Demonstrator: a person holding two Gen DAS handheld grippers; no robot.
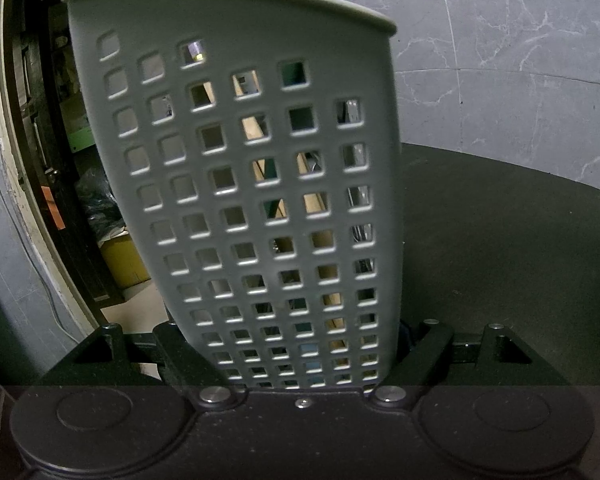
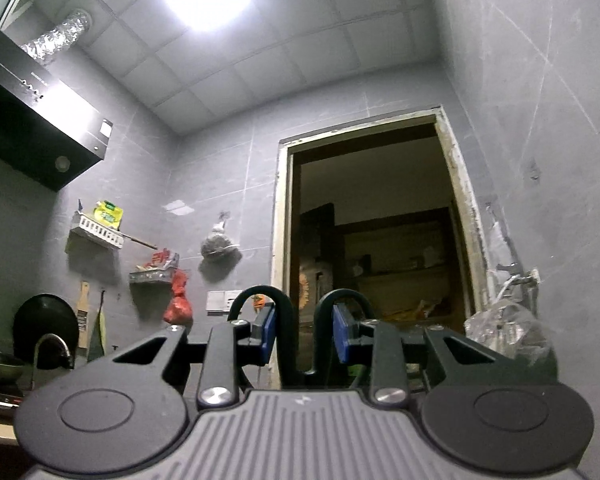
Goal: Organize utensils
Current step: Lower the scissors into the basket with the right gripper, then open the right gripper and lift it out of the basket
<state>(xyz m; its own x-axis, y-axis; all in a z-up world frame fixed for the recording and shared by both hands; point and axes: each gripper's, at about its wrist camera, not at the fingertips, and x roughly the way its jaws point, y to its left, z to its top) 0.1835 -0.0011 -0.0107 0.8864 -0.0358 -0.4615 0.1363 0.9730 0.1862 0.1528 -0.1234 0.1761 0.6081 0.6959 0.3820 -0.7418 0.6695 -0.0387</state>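
A grey plastic utensil holder [image 1: 236, 168] with rows of square holes fills the left wrist view. It stands tilted, its rim at the top, and my left gripper [image 1: 300, 340] is shut on its lower part, one finger on each side. Its inside is hidden. The right wrist view looks up at the wall and ceiling. There my right gripper [image 2: 304, 320] is shut on a dark utensil with two looped handles [image 2: 290, 320], like scissors. The loops arch over the blue pads [image 2: 266, 332]. The rest of that utensil is hidden below the jaws.
A black round table [image 1: 500, 240] lies right of the holder, before a grey tiled wall [image 1: 500, 40]. An open doorway [image 2: 380, 240] is ahead of the right gripper. A range hood [image 2: 40, 128], wall shelves [image 2: 100, 232] and a red bag [image 2: 178, 300] are at left, a tap [image 2: 516, 276] at right.
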